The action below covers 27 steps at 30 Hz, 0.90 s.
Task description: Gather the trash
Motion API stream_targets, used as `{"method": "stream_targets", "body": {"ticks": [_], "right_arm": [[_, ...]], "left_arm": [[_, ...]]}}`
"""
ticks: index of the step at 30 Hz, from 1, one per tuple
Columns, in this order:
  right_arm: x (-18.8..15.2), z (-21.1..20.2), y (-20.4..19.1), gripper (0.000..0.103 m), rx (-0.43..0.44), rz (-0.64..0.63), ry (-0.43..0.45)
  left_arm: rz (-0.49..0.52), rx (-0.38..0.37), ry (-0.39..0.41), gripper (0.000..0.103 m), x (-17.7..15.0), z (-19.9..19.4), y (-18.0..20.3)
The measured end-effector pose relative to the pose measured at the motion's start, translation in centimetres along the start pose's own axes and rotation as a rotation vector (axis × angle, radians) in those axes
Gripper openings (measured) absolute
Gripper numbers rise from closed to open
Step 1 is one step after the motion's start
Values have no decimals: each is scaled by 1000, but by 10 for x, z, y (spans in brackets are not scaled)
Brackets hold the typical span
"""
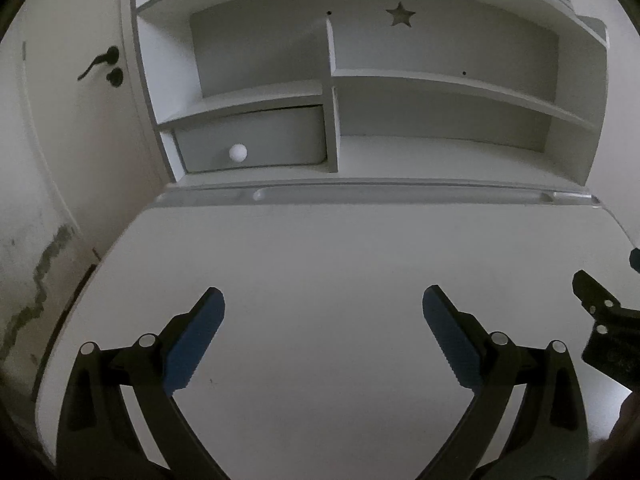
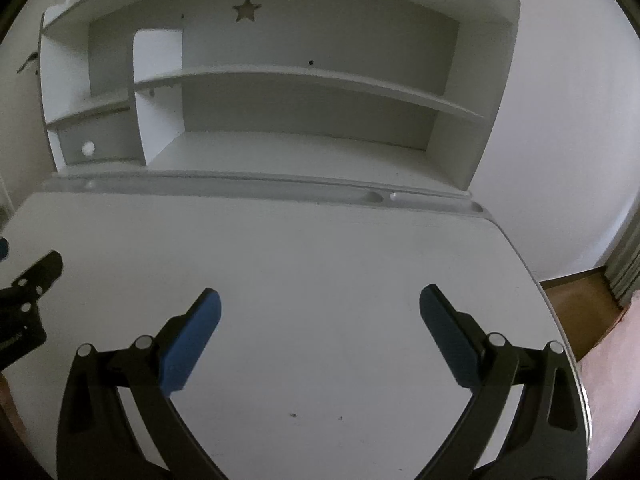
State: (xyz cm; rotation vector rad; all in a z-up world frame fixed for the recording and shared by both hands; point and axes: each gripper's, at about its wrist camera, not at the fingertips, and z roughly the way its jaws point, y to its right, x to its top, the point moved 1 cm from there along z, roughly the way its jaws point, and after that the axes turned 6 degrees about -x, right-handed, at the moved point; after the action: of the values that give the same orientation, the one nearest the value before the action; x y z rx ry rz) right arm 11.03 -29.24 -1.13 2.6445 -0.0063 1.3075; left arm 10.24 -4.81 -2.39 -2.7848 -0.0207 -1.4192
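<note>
No trash shows in either view. My left gripper [image 1: 323,300] is open and empty, held above the white desk top [image 1: 320,248]. My right gripper [image 2: 320,300] is open and empty above the same desk [image 2: 312,248]. The right gripper's black finger shows at the right edge of the left wrist view [image 1: 596,296]. The left gripper's finger shows at the left edge of the right wrist view [image 2: 36,276].
A white hutch with shelves [image 1: 440,84] stands at the back of the desk, with a star cutout [image 1: 400,15] and a grey drawer with a white knob [image 1: 238,153]. A pen groove [image 2: 380,197] runs along the back. A door [image 1: 60,120] is left; brown floor [image 2: 576,304] is right.
</note>
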Motion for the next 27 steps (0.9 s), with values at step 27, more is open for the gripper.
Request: {"method": "stream_targets", "body": {"ticks": [27], "right_arm": [[-7, 4, 9, 96, -16, 61, -43]], "left_arm": [[23, 32, -42, 96, -2, 5, 8]]}}
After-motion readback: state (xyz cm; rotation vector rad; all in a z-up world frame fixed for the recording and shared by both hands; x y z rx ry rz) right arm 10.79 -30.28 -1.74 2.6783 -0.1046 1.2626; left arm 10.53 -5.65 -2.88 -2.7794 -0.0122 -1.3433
